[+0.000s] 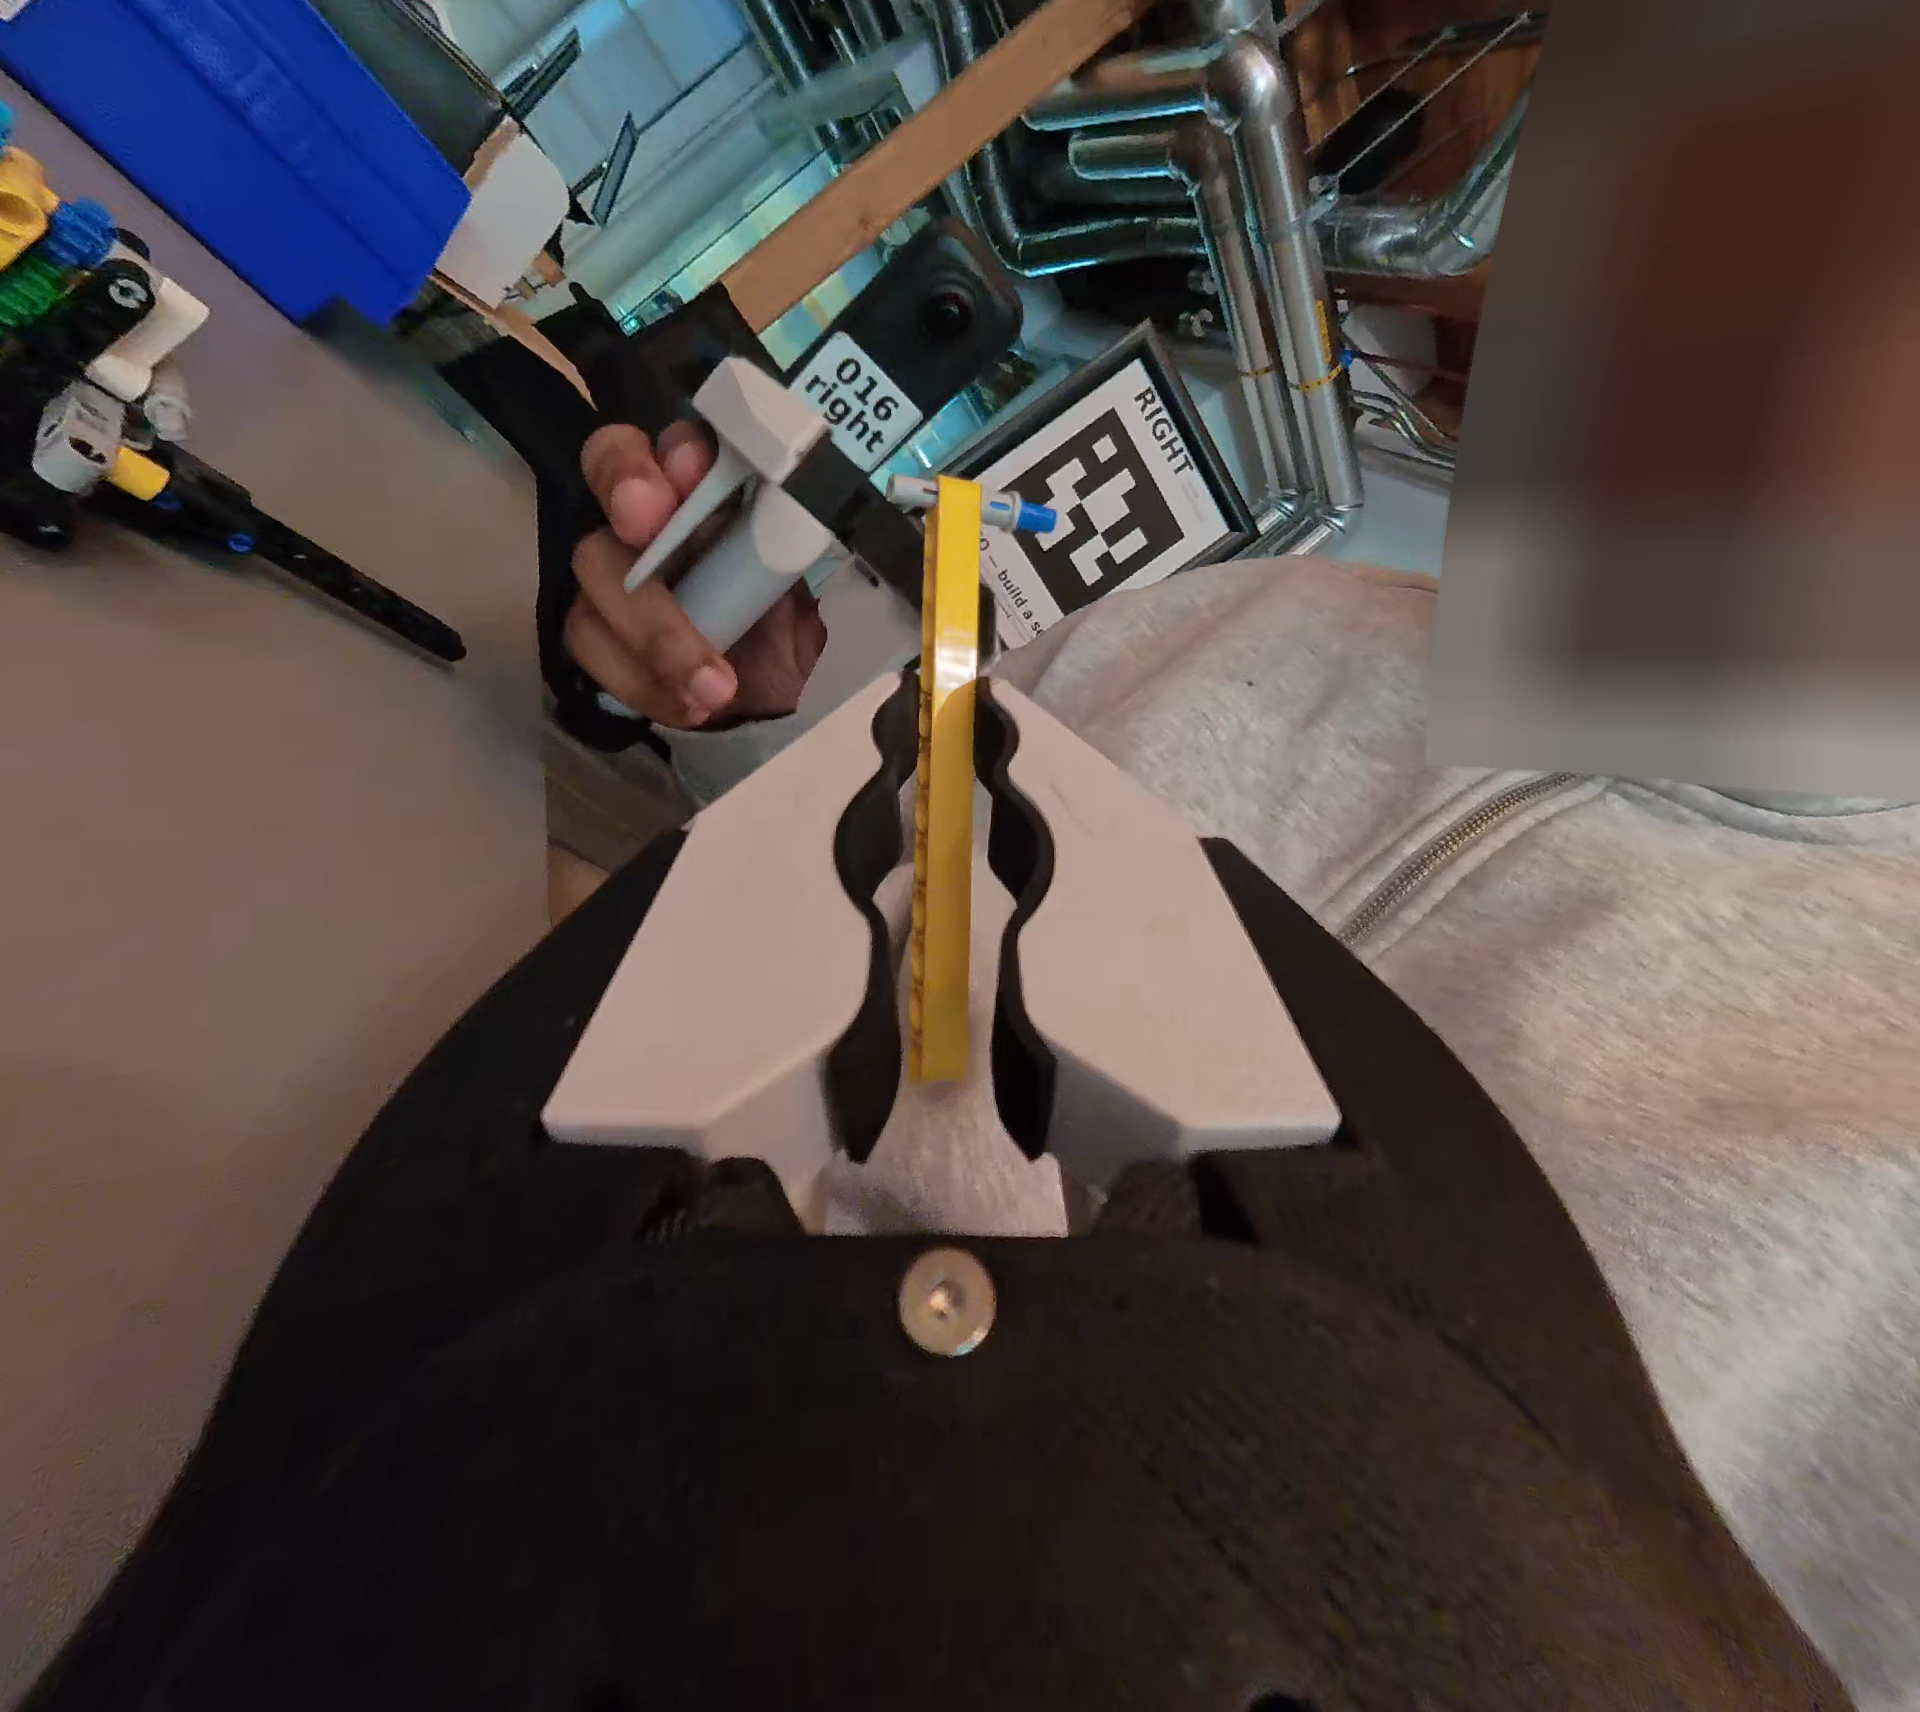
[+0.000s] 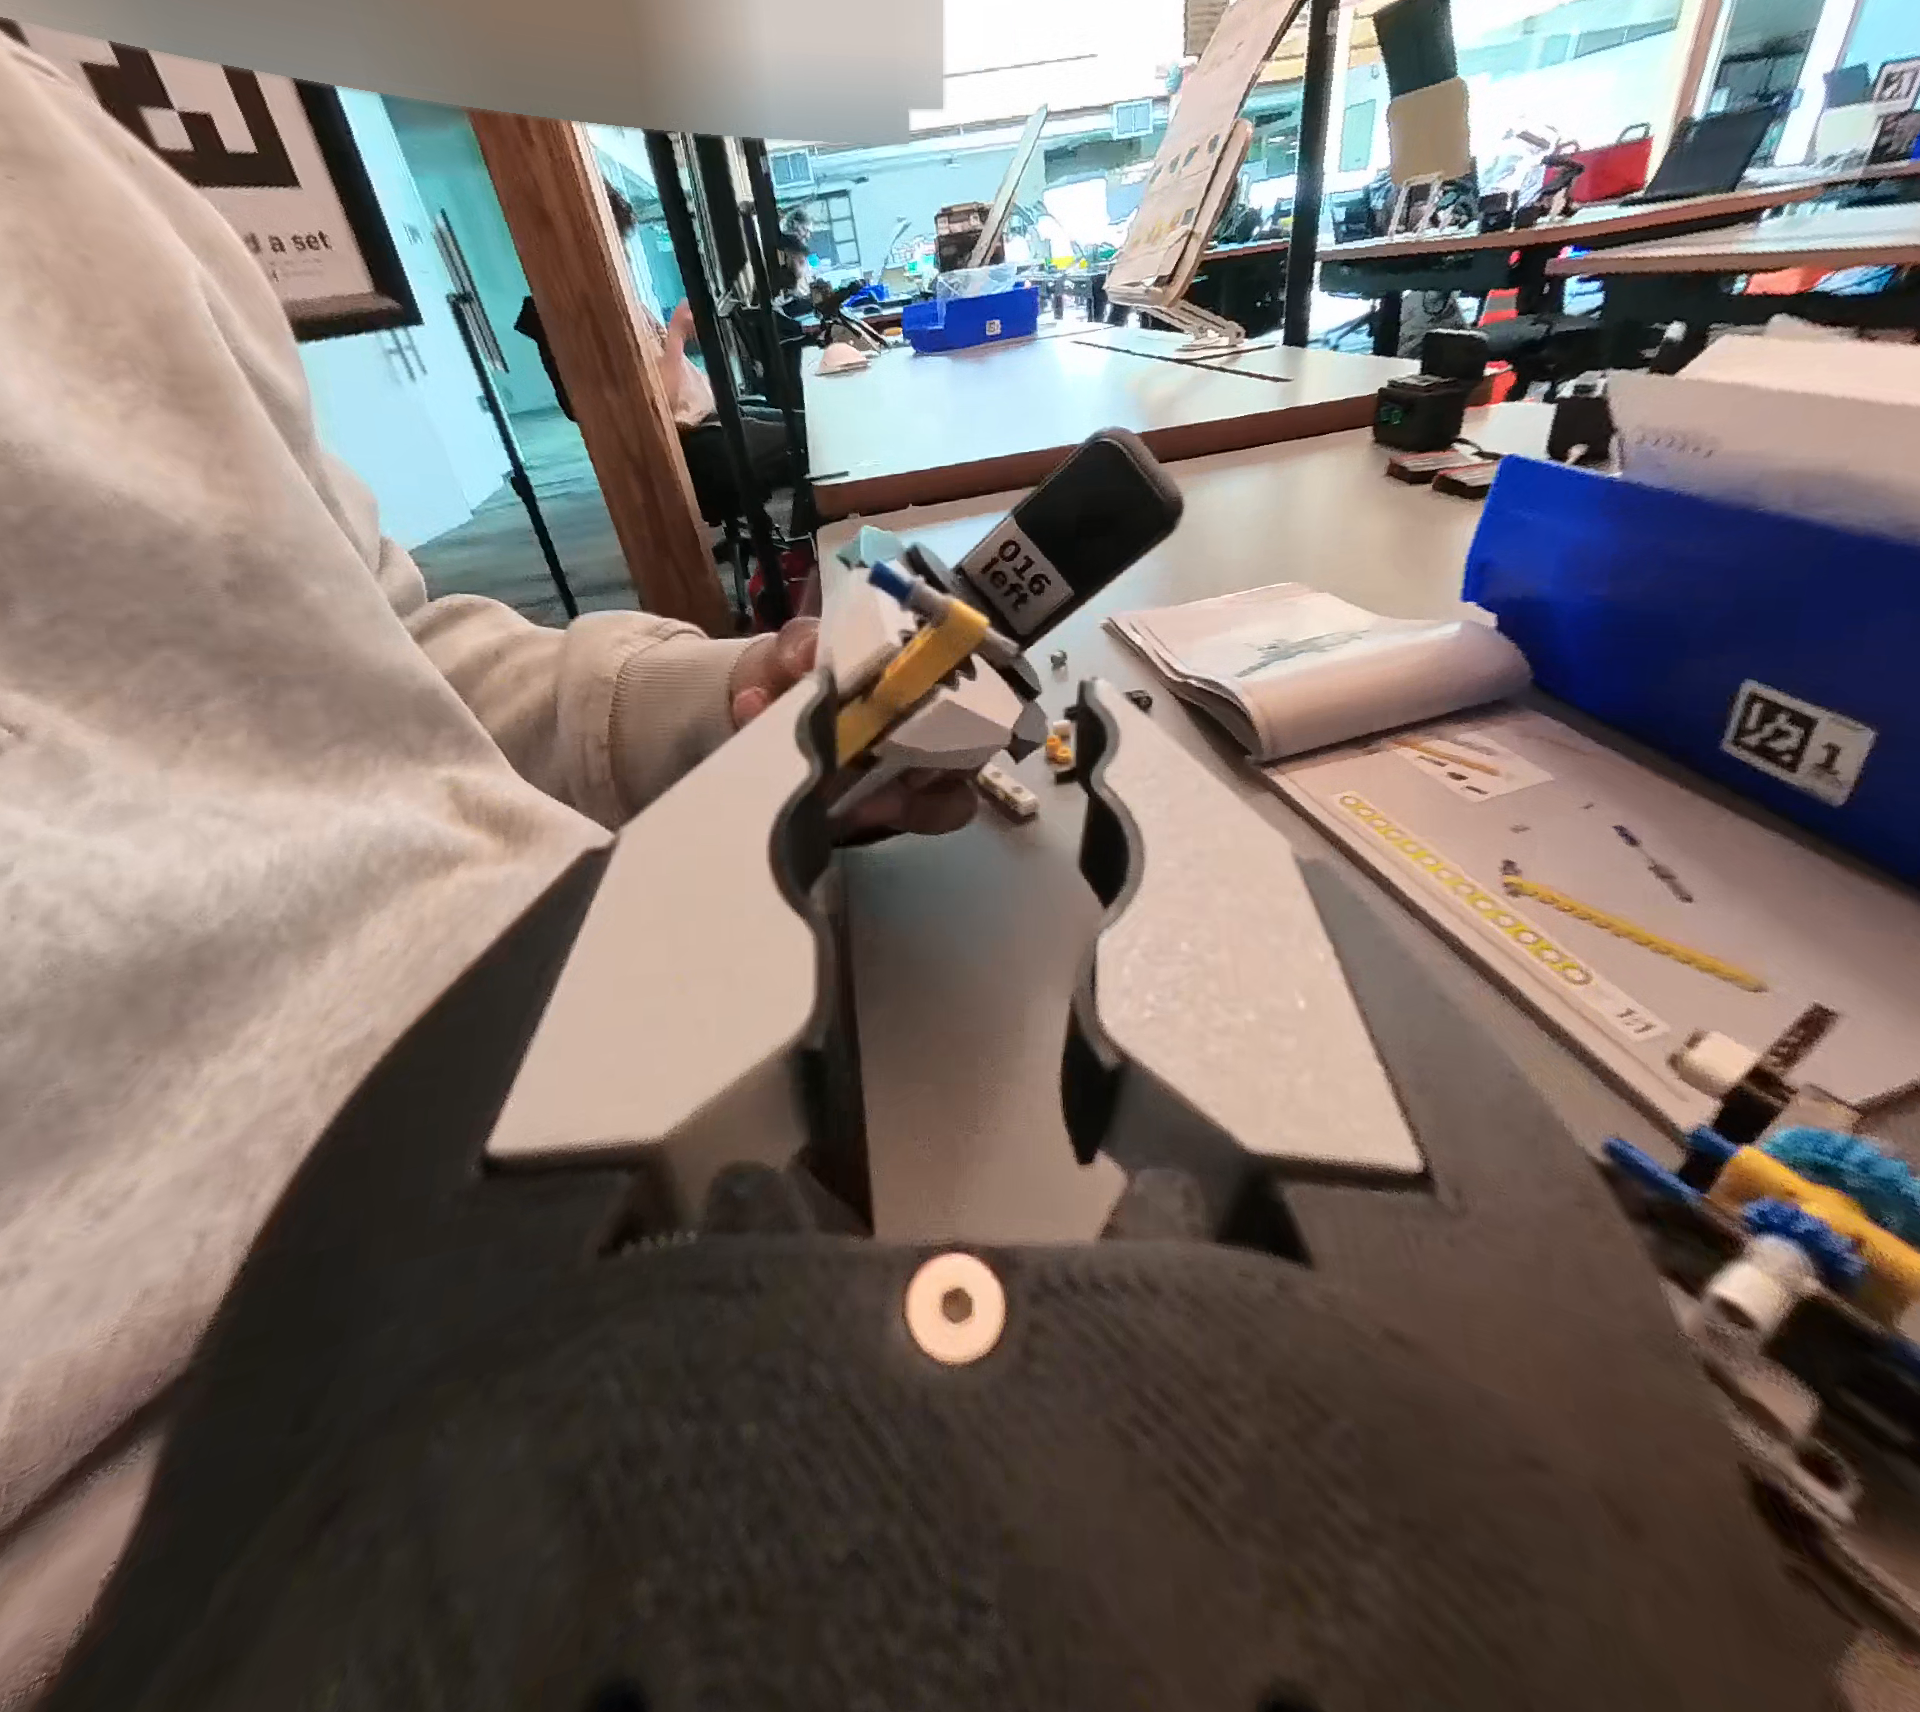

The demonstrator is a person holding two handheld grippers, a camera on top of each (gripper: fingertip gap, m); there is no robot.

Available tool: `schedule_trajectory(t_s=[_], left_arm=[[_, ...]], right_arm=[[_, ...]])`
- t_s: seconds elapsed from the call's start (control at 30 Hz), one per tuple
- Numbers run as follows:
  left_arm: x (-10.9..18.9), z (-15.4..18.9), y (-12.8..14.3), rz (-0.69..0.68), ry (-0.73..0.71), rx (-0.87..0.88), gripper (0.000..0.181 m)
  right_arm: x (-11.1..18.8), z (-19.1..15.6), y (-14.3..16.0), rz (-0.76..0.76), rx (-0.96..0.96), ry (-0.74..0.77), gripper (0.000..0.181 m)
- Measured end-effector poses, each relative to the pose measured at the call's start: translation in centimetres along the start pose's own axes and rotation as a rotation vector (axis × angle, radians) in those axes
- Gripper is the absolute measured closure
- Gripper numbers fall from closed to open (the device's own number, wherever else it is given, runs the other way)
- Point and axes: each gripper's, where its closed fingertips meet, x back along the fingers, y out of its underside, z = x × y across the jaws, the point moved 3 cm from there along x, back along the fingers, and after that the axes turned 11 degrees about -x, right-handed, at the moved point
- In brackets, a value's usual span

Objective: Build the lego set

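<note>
My left gripper is shut on a long yellow lego beam, which stands up between its jaws. A grey and blue pin sits through the beam's far end. My right gripper is open and empty. It points at the left gripper, which holds the yellow beam with the pin just in front of it. In the left wrist view the right gripper is held in a hand just left of the beam's top. Both are raised in front of a grey sweatshirt.
A partly built lego model stands on the grey table; it also shows in the right wrist view. An open instruction booklet, a blue bin and small loose pieces lie on the table.
</note>
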Motion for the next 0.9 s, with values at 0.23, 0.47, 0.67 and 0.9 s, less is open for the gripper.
schedule_trajectory(t_s=[0.23,0.47,0.67,0.9], left_arm=[[-0.3,0.1,0.3,-0.006,0.015,0.018,0.175],[0.2,-0.9,-0.5,0.041,-0.102,-0.061,0.175],[0.0,-0.6,-0.2,0.038,-0.035,0.014,0.176],[-1.0,0.2,2.0,-0.099,0.075,0.145,0.176]], right_arm=[[-0.8,0.1,0.9,-0.050,0.111,0.098,0.133],[-0.6,0.3,0.7,-0.032,0.086,0.099,0.136],[-1.0,0.4,0.8,-0.027,0.069,0.114,0.134],[-0.3,-0.3,0.2,0.006,0.222,0.116,0.138]])
